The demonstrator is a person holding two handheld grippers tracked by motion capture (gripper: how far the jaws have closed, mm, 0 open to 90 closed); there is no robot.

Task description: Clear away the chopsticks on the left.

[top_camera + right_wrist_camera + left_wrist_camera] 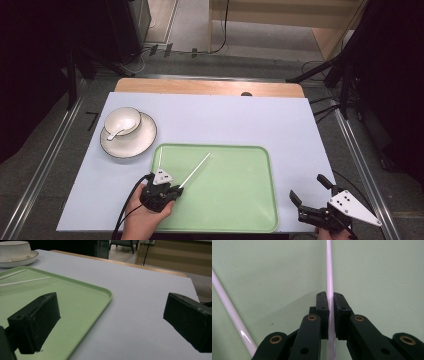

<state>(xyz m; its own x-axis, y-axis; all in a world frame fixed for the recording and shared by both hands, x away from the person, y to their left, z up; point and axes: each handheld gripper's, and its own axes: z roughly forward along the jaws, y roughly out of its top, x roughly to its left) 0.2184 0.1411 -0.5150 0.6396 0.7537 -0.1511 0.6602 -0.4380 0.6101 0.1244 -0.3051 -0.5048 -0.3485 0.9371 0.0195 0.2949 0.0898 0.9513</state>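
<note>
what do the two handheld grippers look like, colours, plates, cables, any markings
Both are black. The left gripper carries a small grey three-cornered plate with dark dots on top, and black cables trail from its rear toward the table edge. The right gripper bears a larger plate of the same kind. Up close, the left one's linkage arms show brass-coloured pivot rings; the right one's jaws end in blocky black pads. No sleeves are visible.
</note>
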